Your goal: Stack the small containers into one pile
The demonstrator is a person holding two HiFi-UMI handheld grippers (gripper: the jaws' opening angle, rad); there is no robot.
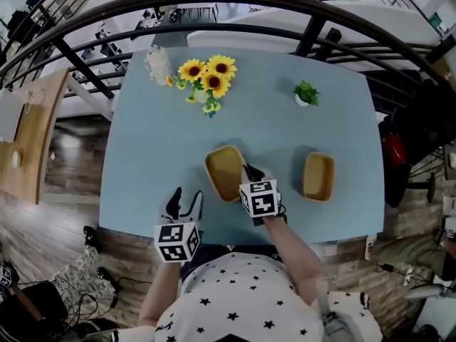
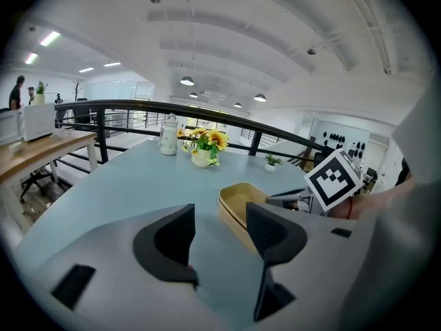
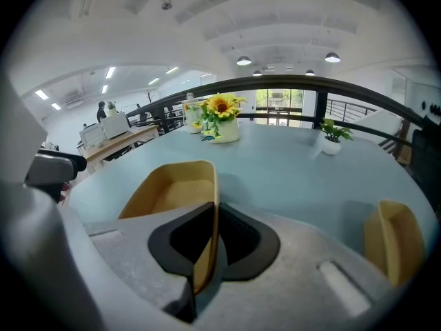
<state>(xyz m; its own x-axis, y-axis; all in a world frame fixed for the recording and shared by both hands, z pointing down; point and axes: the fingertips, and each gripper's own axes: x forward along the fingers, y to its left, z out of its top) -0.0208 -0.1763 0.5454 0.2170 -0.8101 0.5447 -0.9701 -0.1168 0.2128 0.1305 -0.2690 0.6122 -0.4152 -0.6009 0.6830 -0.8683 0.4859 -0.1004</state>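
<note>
Two tan, shallow containers lie on the light-blue table [image 1: 142, 155]. The nearer container [image 1: 224, 169] is in front of me, and my right gripper [image 1: 251, 171] is shut on its right rim. In the right gripper view, that container's wall [image 3: 169, 192] stands pinched between the dark pads of the right gripper [image 3: 215, 236]. The second container [image 1: 318, 177] [image 3: 393, 240] rests apart to the right. My left gripper [image 1: 184, 201] hovers at the table's front edge, open and holding nothing. In the left gripper view, the left gripper [image 2: 219, 236] points at the held container [image 2: 241, 202].
A vase of sunflowers [image 1: 206, 77] and a white jug [image 1: 158, 64] stand at the table's far left. A small potted plant [image 1: 306, 93] stands at the far right. A dark curved railing [image 1: 235, 30] runs behind the table. Wooden floor lies below the front edge.
</note>
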